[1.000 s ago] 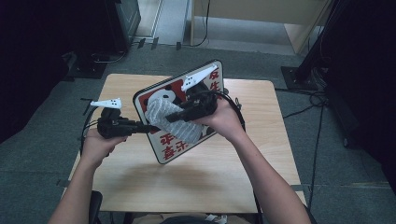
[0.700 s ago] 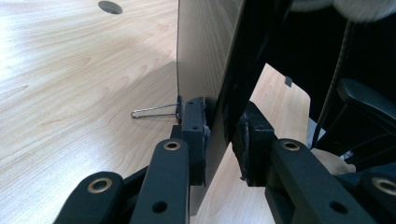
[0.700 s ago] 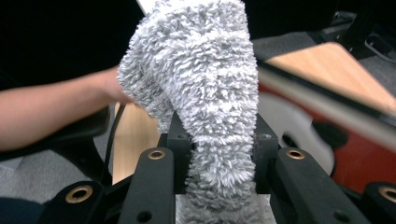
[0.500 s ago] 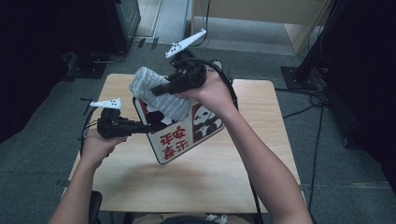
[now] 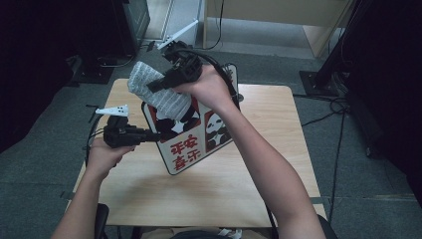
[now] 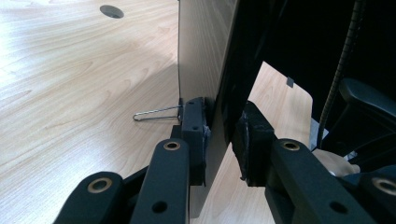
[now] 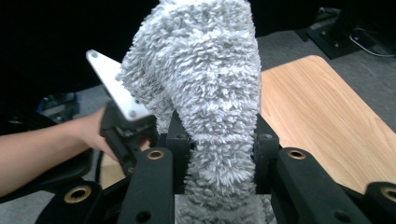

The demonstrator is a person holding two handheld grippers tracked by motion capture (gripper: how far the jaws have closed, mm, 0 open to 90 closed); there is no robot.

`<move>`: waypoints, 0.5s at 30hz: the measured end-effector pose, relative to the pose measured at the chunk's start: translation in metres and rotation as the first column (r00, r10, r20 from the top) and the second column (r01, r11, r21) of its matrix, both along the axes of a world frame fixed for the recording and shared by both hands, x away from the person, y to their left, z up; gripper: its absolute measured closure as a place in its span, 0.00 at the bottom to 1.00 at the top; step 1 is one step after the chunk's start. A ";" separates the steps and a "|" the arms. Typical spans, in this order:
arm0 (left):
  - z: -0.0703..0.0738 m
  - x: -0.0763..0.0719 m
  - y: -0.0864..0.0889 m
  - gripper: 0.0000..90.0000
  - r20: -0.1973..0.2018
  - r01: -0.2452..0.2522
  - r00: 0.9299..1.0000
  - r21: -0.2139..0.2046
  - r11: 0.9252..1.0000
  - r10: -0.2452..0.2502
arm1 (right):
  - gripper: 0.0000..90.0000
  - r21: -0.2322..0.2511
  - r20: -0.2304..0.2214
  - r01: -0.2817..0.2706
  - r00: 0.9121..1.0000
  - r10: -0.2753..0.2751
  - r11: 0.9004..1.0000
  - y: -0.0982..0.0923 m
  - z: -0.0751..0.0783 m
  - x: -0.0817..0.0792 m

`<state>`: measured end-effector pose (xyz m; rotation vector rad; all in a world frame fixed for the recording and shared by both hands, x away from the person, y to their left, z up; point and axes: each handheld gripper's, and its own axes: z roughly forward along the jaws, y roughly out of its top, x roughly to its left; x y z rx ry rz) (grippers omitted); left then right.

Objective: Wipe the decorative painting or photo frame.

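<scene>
The left gripper (image 5: 149, 135) is clenched on the left edge of a panda board (image 5: 199, 134), a flat white board with panda drawings and red characters. In the left gripper view the two black jaws press on both faces of this thin board (image 6: 205, 60), which stands almost upright on the wooden table (image 6: 70, 93). A small wire clip (image 6: 156, 113) sticks out from the board edge just beside the left jaw; what it fastens I cannot tell.

In the high view the board leans back, with its lower corner on the table (image 5: 278, 149) and its top edge toward the far side.

The right gripper (image 5: 158, 83) is grasping a grey fluffy towel (image 5: 159, 94). In the right gripper view the jaws squeeze the rolled towel (image 7: 210, 93) between them, and its top end rises above the jaws. In the high view the towel hangs in the air over the upper left part of the board, perhaps touching its face, though the angle does not show this clearly. The right forearm (image 5: 268, 169) crosses above the board.

The left hand (image 5: 102, 154) is at the left side of the table, and its gripper also shows behind the towel in the right gripper view.
</scene>
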<state>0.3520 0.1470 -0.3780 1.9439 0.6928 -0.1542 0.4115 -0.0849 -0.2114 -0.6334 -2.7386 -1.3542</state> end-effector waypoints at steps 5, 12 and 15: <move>0.000 0.000 0.000 0.84 -0.002 -0.004 1.000 0.001 1.000 0.004 | 0.75 -0.017 -0.027 0.009 1.000 -0.010 1.000 -0.002 -0.004 0.006; 0.000 0.000 0.000 0.85 -0.001 -0.006 1.000 0.006 1.000 0.006 | 0.74 -0.039 -0.033 0.028 0.999 -0.029 0.999 -0.006 -0.005 0.009; 0.000 0.000 0.000 0.85 -0.001 -0.006 1.000 0.006 1.000 0.006 | 0.74 -0.036 -0.035 0.031 0.999 -0.032 0.999 -0.009 -0.005 0.010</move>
